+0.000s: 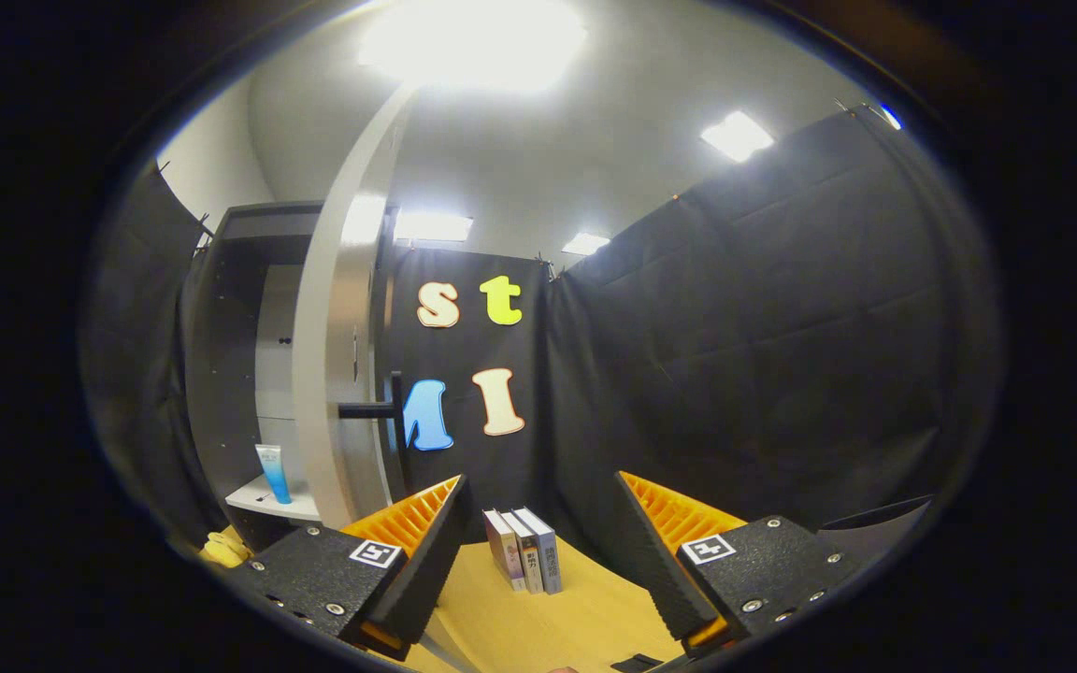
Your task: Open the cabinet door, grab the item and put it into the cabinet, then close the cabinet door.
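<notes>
Grey cabinet door (337,374) stands open with the blue tube (271,473) already upright on the shelf (263,497) behind it, so only closing remains; the gripper (538,551) hangs spread and empty.

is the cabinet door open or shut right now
Open: the cabinet door stands edge-on, baring a shelf with a blue tube. The tongs are open, empty.

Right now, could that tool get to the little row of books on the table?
Probably yes. The tool is open and holds nothing, and the books stand upright on the table just ahead, between its fingers, with nothing in between.
</notes>
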`<state>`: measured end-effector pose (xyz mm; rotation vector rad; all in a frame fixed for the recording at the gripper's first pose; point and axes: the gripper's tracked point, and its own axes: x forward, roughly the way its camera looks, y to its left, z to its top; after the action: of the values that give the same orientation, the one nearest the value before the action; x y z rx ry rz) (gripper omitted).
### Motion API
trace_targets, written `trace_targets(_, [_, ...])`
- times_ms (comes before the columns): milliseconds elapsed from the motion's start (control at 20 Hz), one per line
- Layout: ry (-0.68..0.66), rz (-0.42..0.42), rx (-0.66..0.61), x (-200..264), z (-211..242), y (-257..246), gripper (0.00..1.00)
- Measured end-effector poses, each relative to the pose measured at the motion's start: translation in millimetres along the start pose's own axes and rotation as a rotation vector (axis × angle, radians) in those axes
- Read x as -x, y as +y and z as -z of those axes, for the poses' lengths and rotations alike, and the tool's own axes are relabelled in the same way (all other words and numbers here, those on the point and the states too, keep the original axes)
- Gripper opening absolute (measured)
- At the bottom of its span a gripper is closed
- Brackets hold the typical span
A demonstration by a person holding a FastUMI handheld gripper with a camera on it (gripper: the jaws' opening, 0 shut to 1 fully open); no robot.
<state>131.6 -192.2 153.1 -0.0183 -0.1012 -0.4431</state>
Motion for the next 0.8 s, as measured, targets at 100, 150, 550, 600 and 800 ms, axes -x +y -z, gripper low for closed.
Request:
trace_targets(100, [0.039, 0.017, -0.004, -8, 7, 5, 0.93])
trace_targets(150, [0.029, 0.03, -0.001, -8, 6, 4, 0.93])
trace_targets(550, [0.011, 0.004, 0.071, 16, 1, 37, 0.91])
trace_targets(600, [0.013, -0.006, 0.066, 19, 1, 43, 0.91])
trace_targets(800, [0.016, -0.053, 0.074, 33, 1, 73, 0.91])
